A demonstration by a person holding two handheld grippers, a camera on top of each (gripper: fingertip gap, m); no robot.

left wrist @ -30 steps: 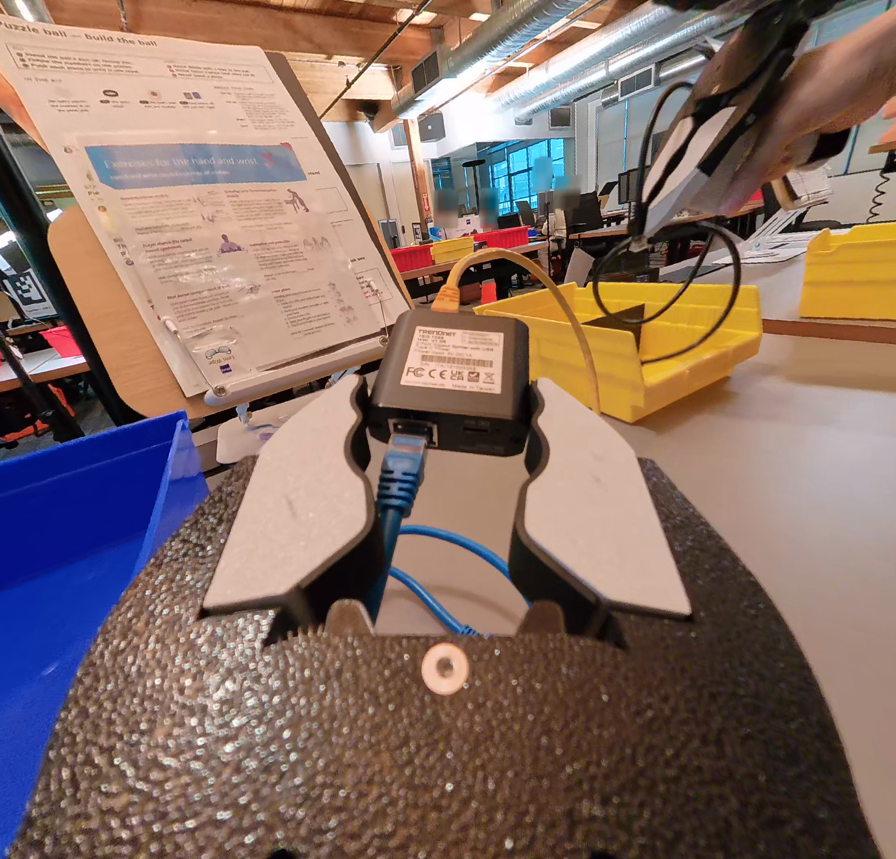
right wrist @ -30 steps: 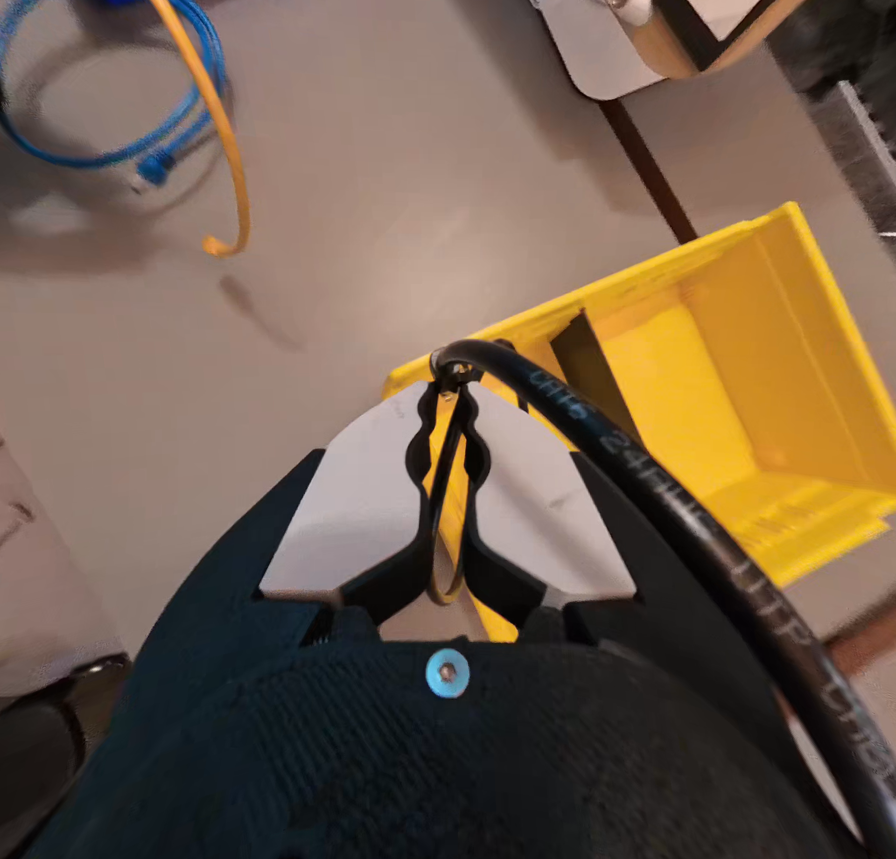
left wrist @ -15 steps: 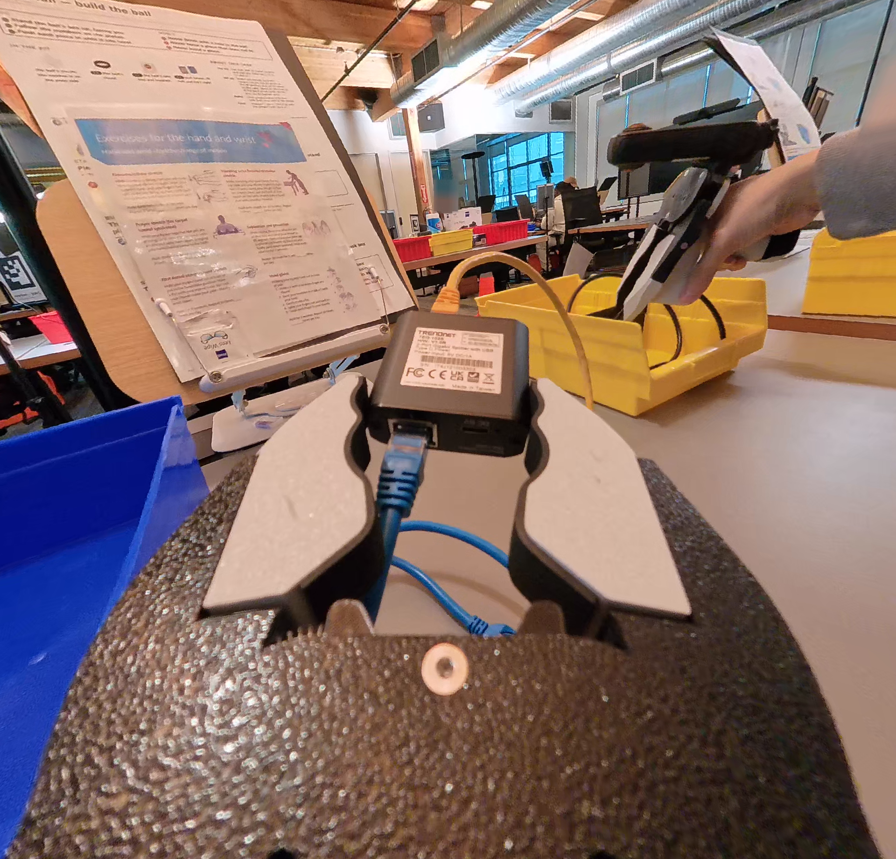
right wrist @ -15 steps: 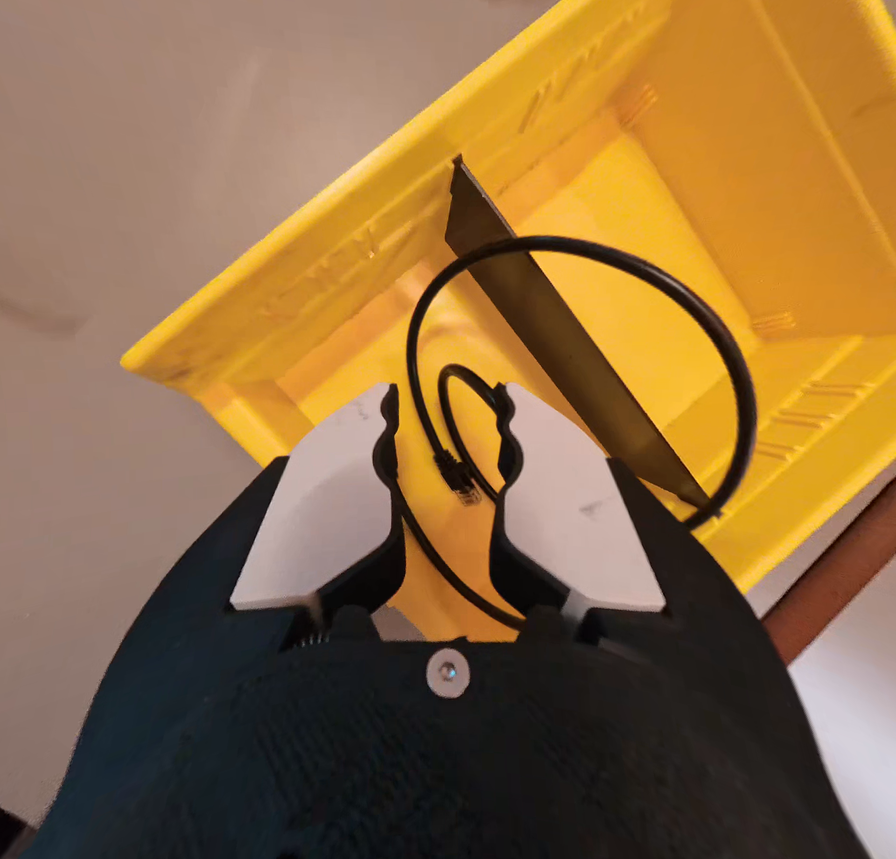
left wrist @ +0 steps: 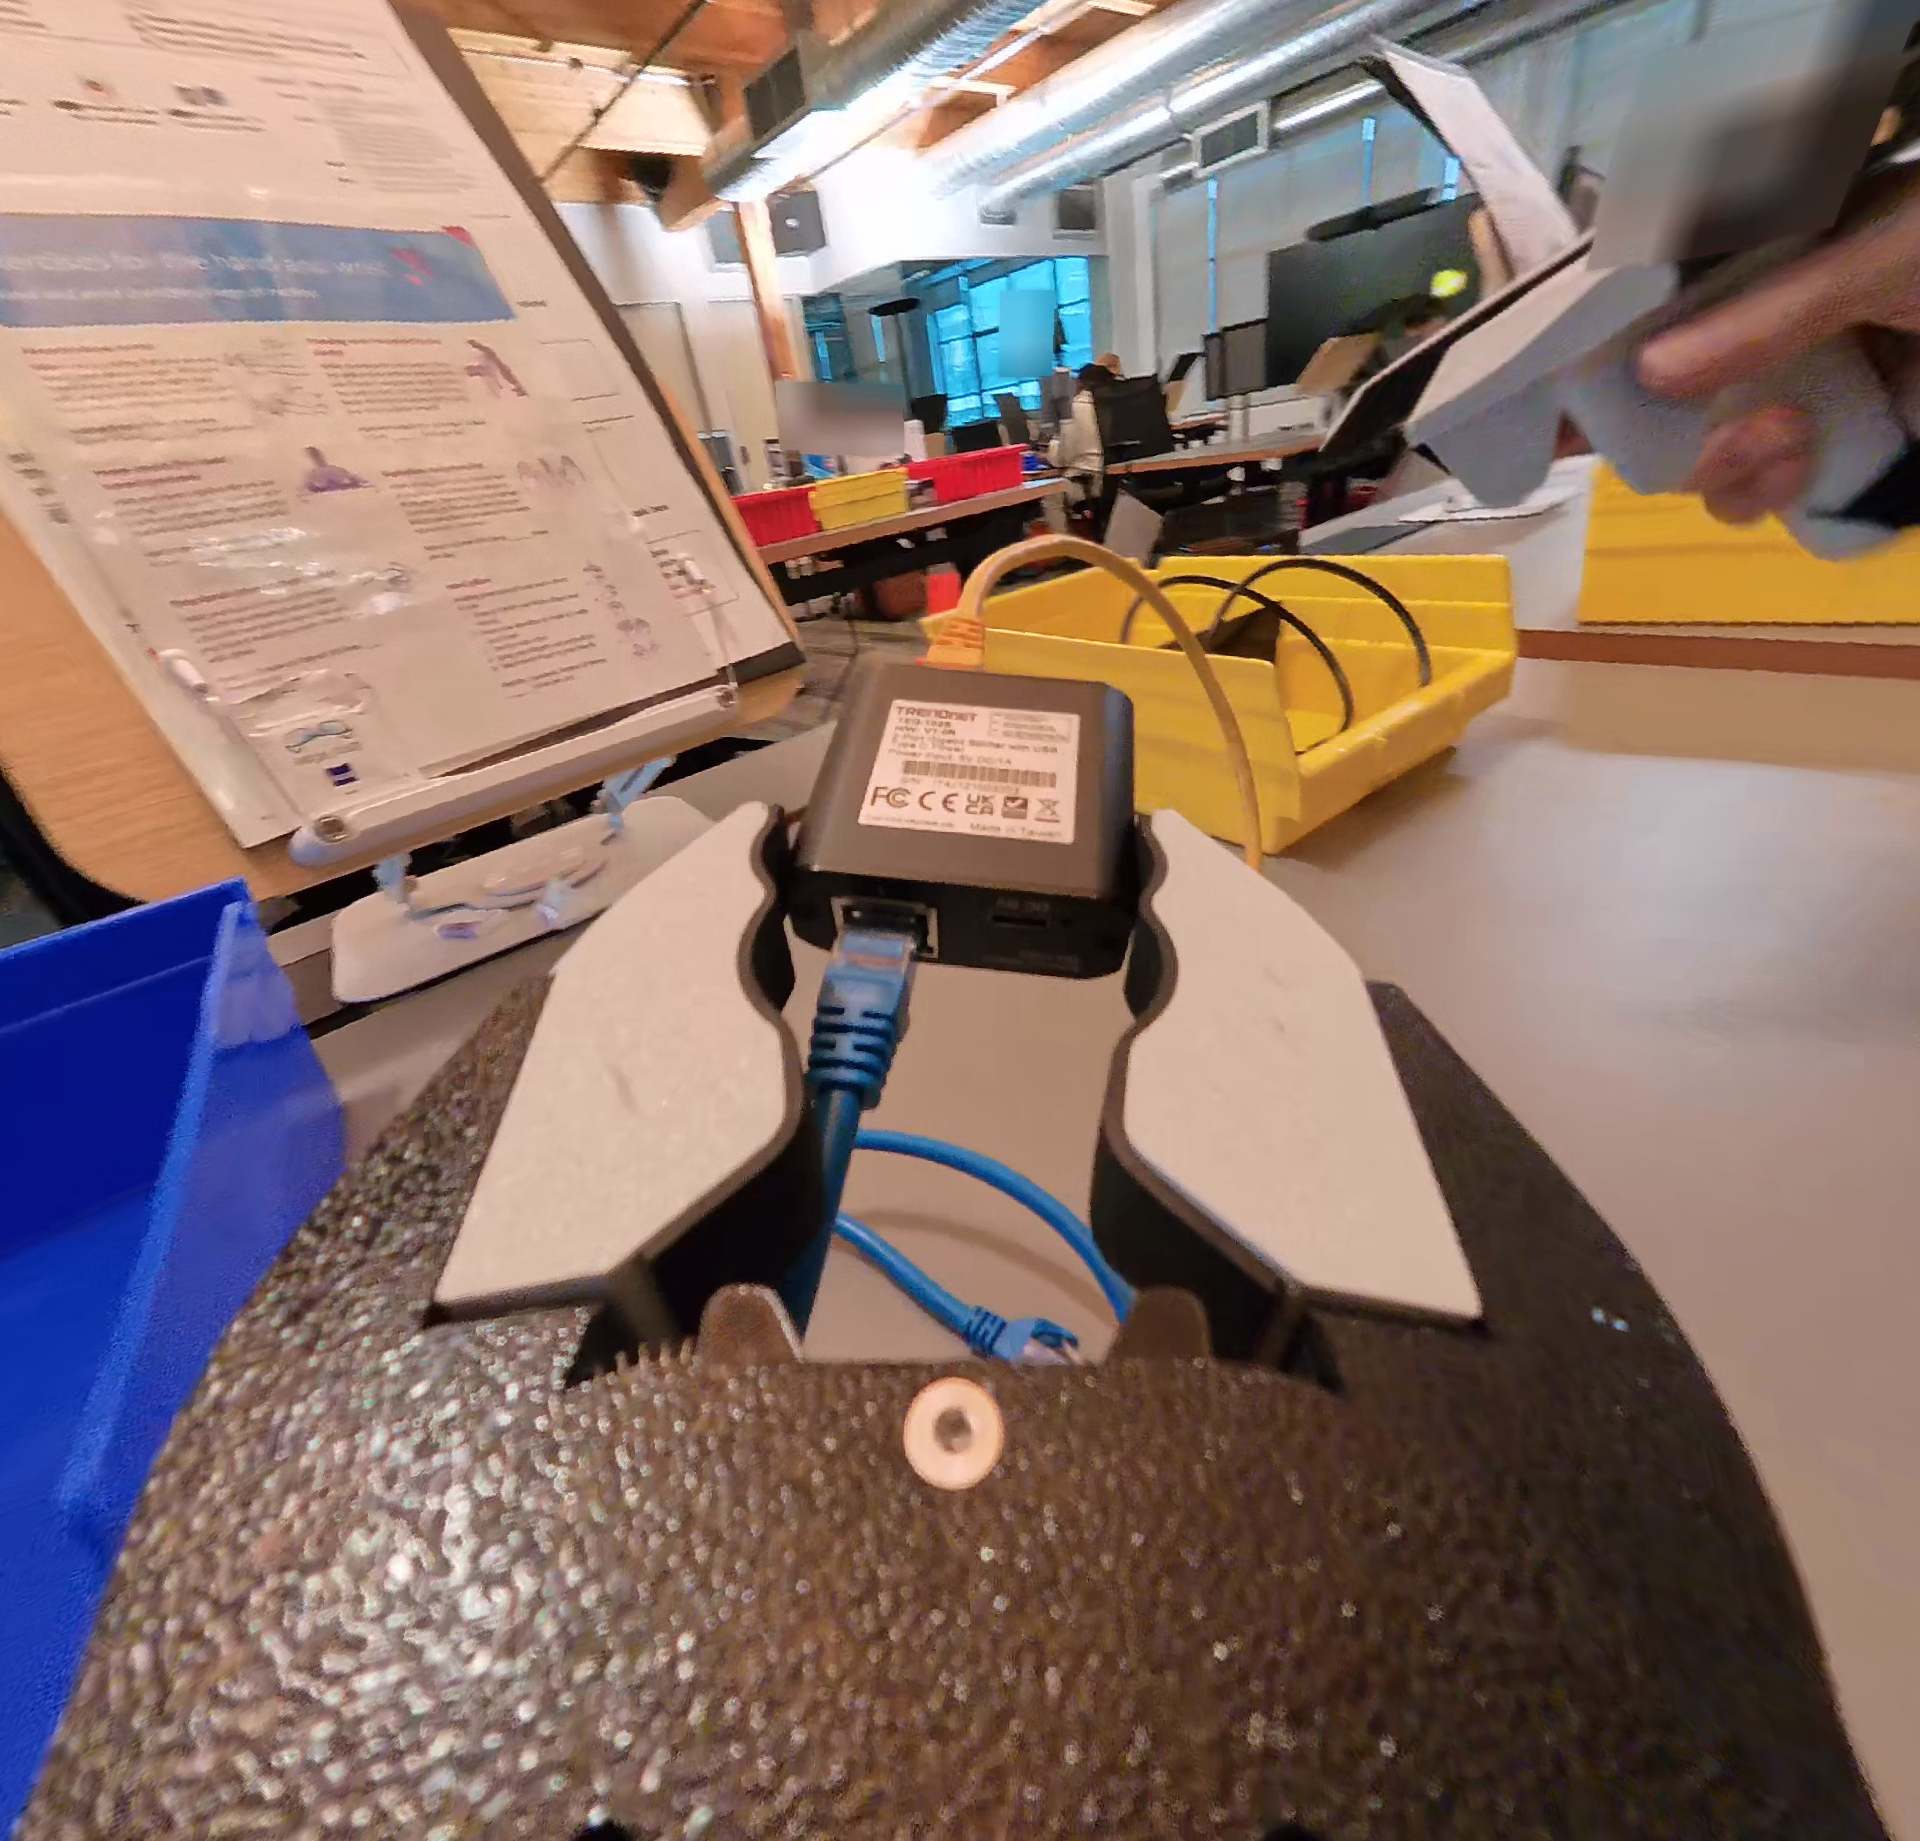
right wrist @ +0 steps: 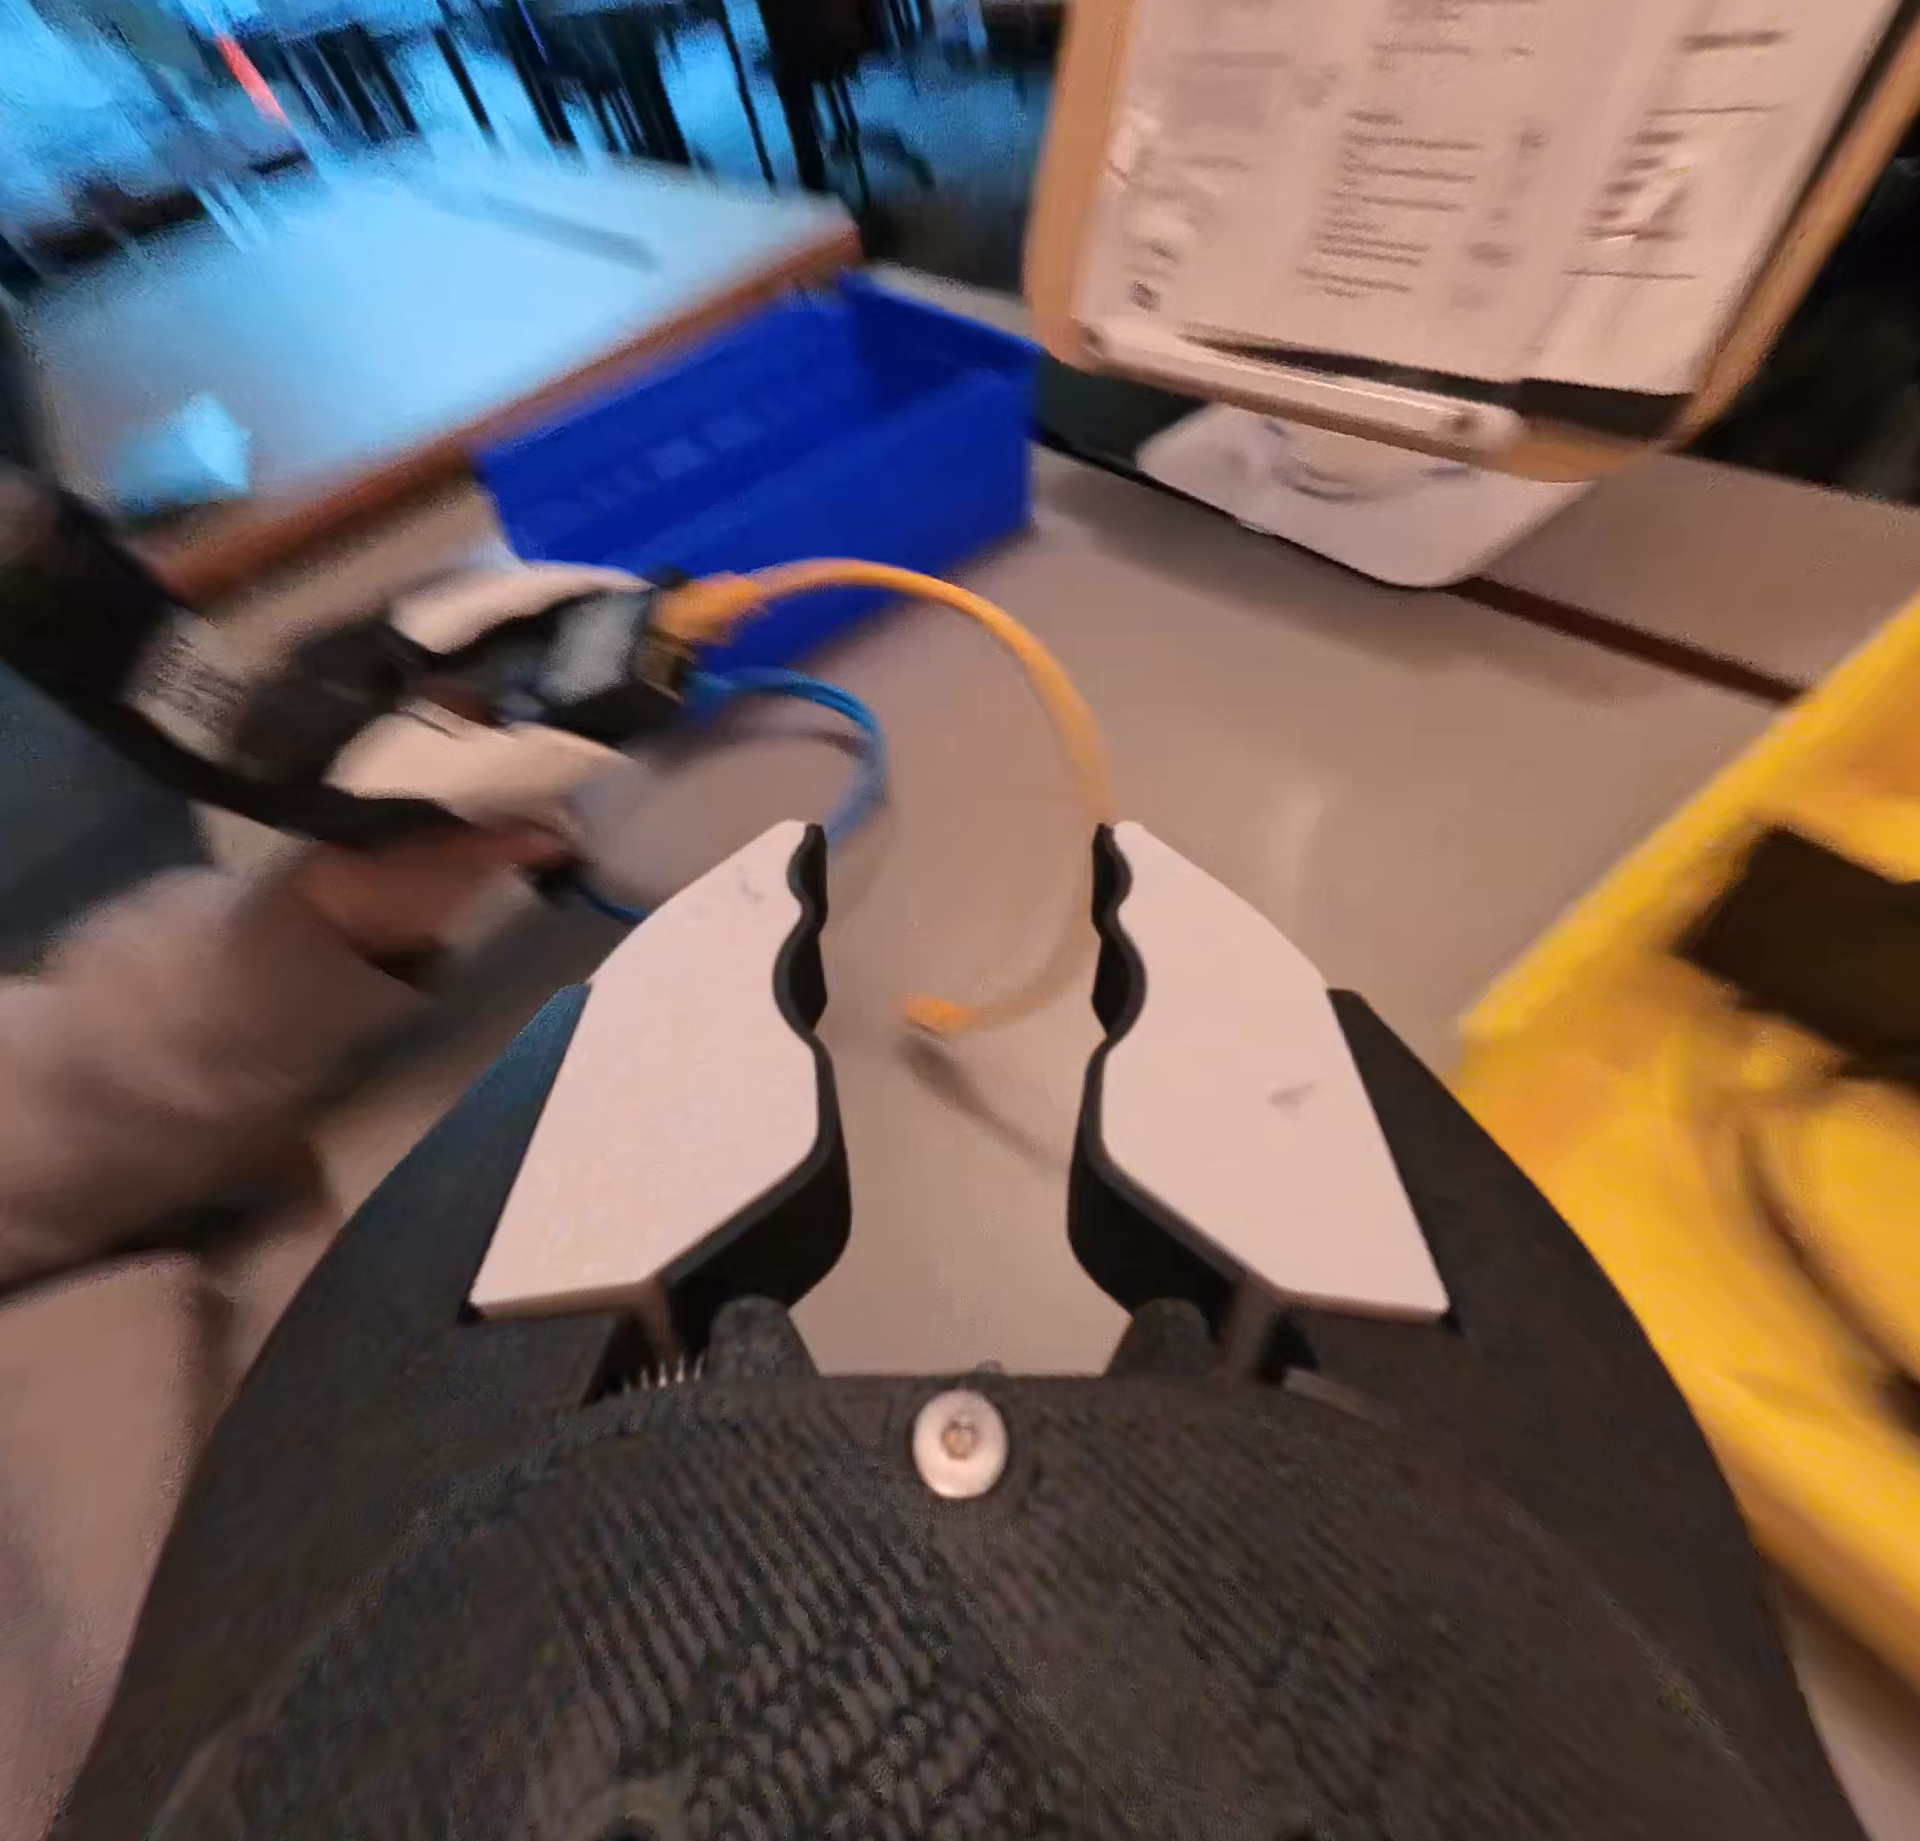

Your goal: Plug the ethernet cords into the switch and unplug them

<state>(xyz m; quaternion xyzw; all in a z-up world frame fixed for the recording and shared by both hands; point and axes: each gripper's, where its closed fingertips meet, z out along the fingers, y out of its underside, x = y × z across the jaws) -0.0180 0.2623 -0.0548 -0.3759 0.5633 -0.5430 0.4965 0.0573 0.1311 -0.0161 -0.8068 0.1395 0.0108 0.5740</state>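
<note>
My left gripper (left wrist: 961, 841) is shut on the small black switch (left wrist: 971, 783) and holds it above the grey table. A blue ethernet cord (left wrist: 857, 1022) is plugged into its near port, its loose end (left wrist: 1023, 1336) coiled below. An orange cord (left wrist: 1174, 638) is plugged into its far side and arcs down to the table. A black cord (left wrist: 1340, 617) lies in the yellow bin (left wrist: 1382, 731). My right gripper (right wrist: 956, 856) is open and empty, above the orange cord's free plug (right wrist: 935, 1012). The right wrist view is blurred; the switch (right wrist: 613, 648) shows at its left.
A blue bin (left wrist: 125, 1168) stands at the left, also in the right wrist view (right wrist: 769, 461). A document stand with printed sheets (left wrist: 312, 441) rises behind the switch. The right gripper held by a hand (left wrist: 1683, 357) shows at the upper right. The yellow bin (right wrist: 1714, 1012) is beside my right gripper.
My right gripper let go of the black cord into the yellow bin, opened wider and swung left toward the orange cord. My left gripper keeps hold of the switch.
</note>
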